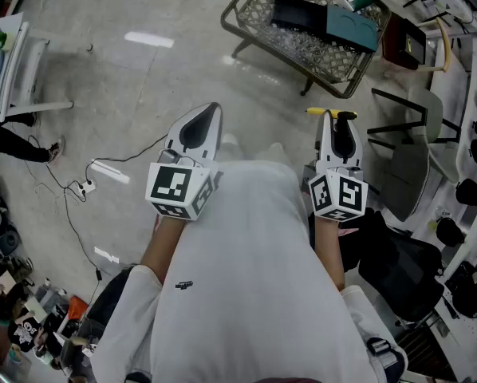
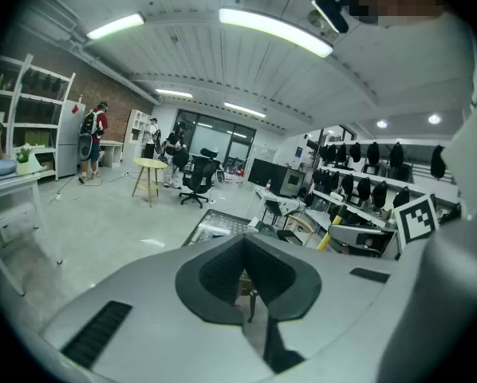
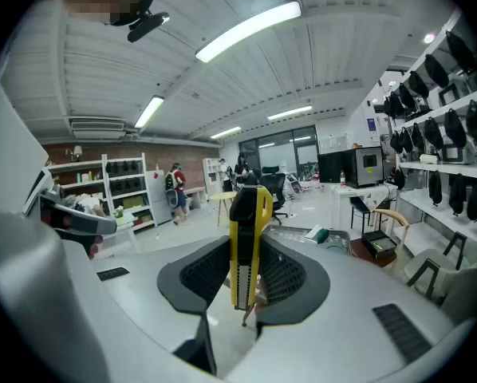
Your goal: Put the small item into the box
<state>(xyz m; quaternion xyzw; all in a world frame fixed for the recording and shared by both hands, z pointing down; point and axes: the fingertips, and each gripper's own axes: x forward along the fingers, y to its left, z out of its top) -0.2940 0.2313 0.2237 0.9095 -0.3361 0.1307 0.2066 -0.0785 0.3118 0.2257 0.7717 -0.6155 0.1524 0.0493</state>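
Left gripper (image 1: 210,112): is hovering in front of the person's chest, well short of the wire mesh cart (image 1: 306,54). Its jaws are pressing together with nothing between them (in the left gripper view the dark pads are meeting in a closed V).

Right gripper (image 1: 339,122): is hovering level with the left one, nearer the cart's right end. Its jaws are clamping the small item (image 3: 249,214).

Small item: a narrow yellow and black tool is standing upright between the right gripper's ribbed pads. It is sticking up past the jaw tips, still well apart from the cart. What kind of tool it is cannot be told.

Wire mesh cart: is standing on the pale floor (image 1: 143,78) ahead of both grippers.

Black box (image 1: 298,13): is lying inside the cart, on the mesh.

Teal item (image 1: 352,27): is lying in the cart too, just beside the black box at the cart's right end.

Person: is wearing a white shirt (image 1: 246,294), which is filling the space between the two grippers.

Cable (image 1: 71,190): is trailing across the floor, well to the left of the cart.

Grey chair (image 1: 414,162): is standing near the cart, on the right gripper's side.
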